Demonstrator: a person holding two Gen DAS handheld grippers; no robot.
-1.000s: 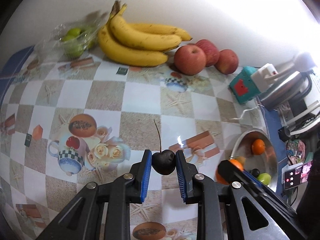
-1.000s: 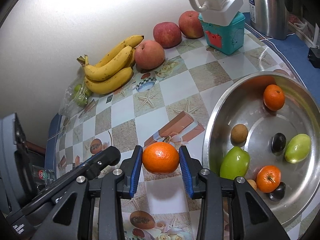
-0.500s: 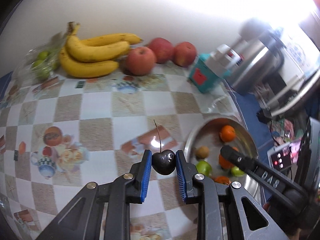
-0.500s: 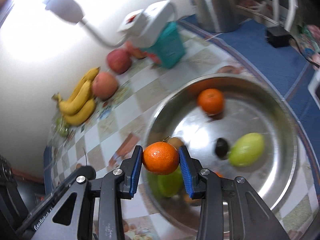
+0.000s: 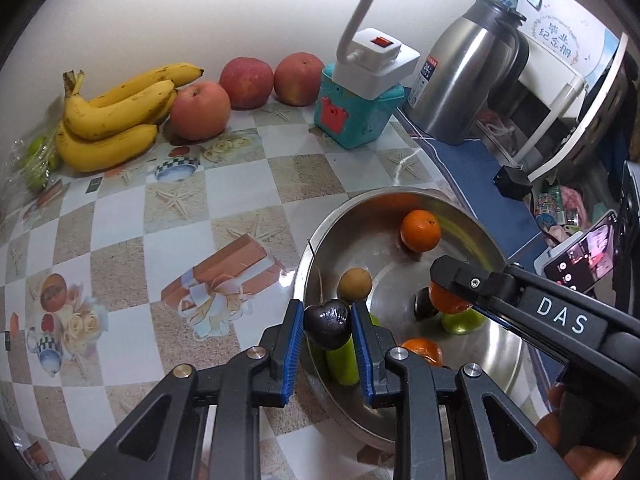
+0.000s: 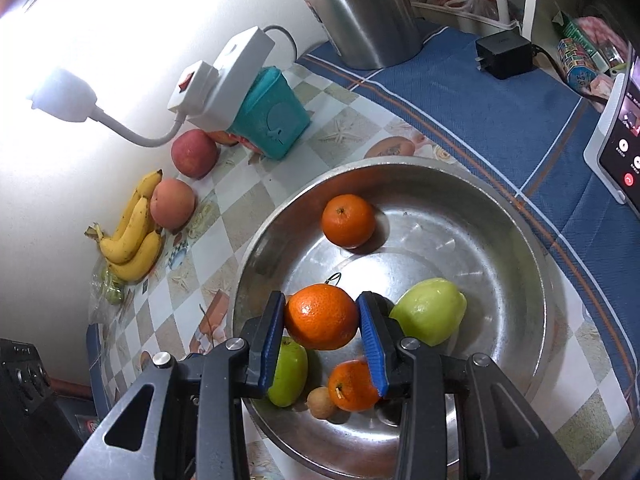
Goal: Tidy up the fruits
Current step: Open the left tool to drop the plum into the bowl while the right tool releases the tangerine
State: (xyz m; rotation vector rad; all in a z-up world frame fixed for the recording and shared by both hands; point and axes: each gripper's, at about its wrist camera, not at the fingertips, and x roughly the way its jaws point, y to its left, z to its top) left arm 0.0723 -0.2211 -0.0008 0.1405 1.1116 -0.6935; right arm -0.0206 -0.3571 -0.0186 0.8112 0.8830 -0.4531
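My left gripper (image 5: pixel 327 330) is shut on a dark cherry (image 5: pixel 328 328) and holds it over the near-left rim of the steel bowl (image 5: pixel 316 240). My right gripper (image 6: pixel 321 322) is shut on an orange (image 6: pixel 321 322) and holds it above the inside of the bowl (image 6: pixel 500 240); it also shows in the left wrist view (image 5: pixel 452 294). The bowl holds another orange (image 6: pixel 348 221), green fruits (image 6: pixel 430 310), a small brown fruit (image 5: pixel 354 284) and a dark fruit (image 5: pixel 423 306).
Bananas (image 5: pixel 112 118), three red apples (image 5: pixel 202 110) and a bag of green fruit (image 5: pixel 34 158) lie along the back wall. A teal box with a white power adapter (image 5: pixel 356 116), a steel kettle (image 5: pixel 468 76) and a phone (image 6: pixel 620 132) stand right of the bowl.
Both grippers have moved right with their fruit, from over the checkered tabletop to over the bowl. The orange is now above the bowl's inside, the cherry at its rim.
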